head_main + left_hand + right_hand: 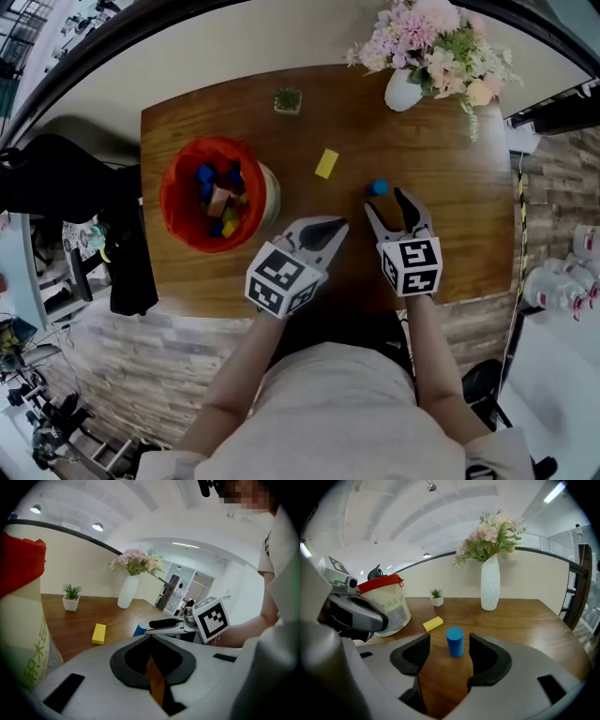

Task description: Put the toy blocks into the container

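1 yellow block (pixel 326 163) & 1 blue cylinder (pixel 454 641) on counter (pixel 450 187), cylinder btwn right claw's (pixel 387 204) spread jaws, untouched; left claw (pixel 323 230) clenched empty; 1 bucket (pixel 178 178).

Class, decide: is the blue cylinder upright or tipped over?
Upright: the blue cylinder stands on end on the table, flat top up.

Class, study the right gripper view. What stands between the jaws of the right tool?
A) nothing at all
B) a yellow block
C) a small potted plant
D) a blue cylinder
D: the blue cylinder stands upright between the open jaws of the right tool, with a gap on each side, while the yellow block lies farther off.
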Action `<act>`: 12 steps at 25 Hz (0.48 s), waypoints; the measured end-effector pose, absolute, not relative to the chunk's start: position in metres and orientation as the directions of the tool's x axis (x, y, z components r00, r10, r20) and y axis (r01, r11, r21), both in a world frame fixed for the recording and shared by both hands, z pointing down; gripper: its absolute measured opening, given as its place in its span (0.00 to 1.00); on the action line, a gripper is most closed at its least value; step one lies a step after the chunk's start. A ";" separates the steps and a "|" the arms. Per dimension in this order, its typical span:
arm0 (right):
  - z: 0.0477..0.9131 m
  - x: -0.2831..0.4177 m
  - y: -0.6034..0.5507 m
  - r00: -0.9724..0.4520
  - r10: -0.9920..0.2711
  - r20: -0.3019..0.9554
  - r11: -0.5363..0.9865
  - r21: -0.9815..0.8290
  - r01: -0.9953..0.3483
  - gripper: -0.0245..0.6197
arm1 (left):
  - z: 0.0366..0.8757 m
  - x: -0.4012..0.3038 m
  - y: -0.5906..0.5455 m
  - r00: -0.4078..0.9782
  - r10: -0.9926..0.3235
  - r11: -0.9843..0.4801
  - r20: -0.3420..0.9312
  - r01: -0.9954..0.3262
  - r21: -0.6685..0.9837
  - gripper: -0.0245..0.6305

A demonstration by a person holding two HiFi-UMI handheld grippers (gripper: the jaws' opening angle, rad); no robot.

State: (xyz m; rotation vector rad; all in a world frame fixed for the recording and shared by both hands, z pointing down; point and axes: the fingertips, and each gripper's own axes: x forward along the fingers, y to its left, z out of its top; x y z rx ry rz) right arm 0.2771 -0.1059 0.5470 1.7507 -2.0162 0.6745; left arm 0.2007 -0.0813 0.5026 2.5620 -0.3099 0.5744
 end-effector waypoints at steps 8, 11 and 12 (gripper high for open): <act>0.564 0.277 -0.118 -0.166 -0.787 0.594 0.122 -0.114 -0.986 0.41 | 0.527 0.191 -0.093 0.866 -0.121 -0.825 0.485 -0.360 0.436 0.06; 0.569 0.279 -0.121 -0.162 -0.784 0.599 0.117 -0.114 -0.987 0.40 | 0.531 0.193 -0.096 0.864 -0.117 -0.827 0.490 -0.358 0.434 0.06; 0.570 0.279 -0.121 -0.160 -0.784 0.600 0.114 -0.114 -0.987 0.40 | 0.532 0.194 -0.096 0.863 -0.114 -0.827 0.492 -0.357 0.434 0.06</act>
